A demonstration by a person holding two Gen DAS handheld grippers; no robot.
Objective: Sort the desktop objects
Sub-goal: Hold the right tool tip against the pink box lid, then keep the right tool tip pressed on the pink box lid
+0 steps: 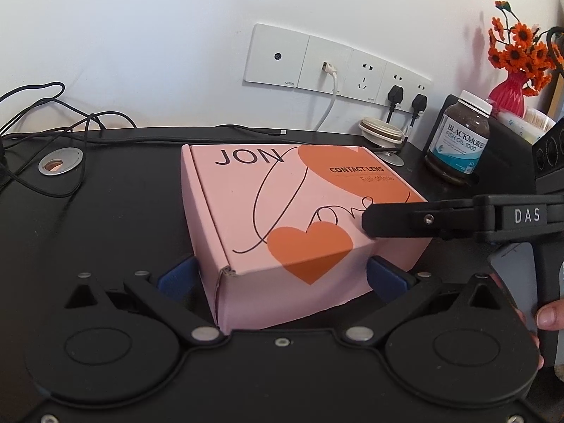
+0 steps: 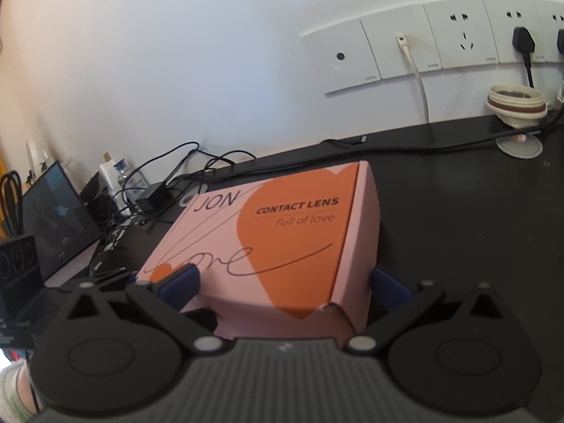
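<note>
Right now both claws sit at the near end of the pink box [image 1: 282,218], which lies flat on the black counter [image 1: 116,218] about mid-way between the front edge and the wall. Left claw [image 1: 282,278]: spread, blue pads [image 1: 176,276] flank the box's near corner, one each side; whether they touch the card, cannot tell. Right claw [image 2: 285,285]: also spread around the box's other near corner, left pad [image 2: 181,283] riding over the lid, right pad down the side wall. From the left view one right-claw finger [image 1: 405,220] lies across the lid.

Risks, as judged from here:
- both grips are on corners, not flat faces; squeezing there likely skews the box or lets it pop out sideways
- thin card walls, lid flap already lifted a bit at the near corner [image 1: 227,271]; hard pinch could crush it or spring the lid
- two claws pulling unevenly could twist the box or tear the flap
- a slide toward the wall could hit the brown pill bottle [image 1: 458,137] or the stacked cream lids [image 1: 380,130], both near the right rear; bottle is upright and looks easy to tip
- loose black cables [image 1: 53,116] at left rear could snag if the box swings that way
- box contents unknown, so weight could shift on lift
</note>
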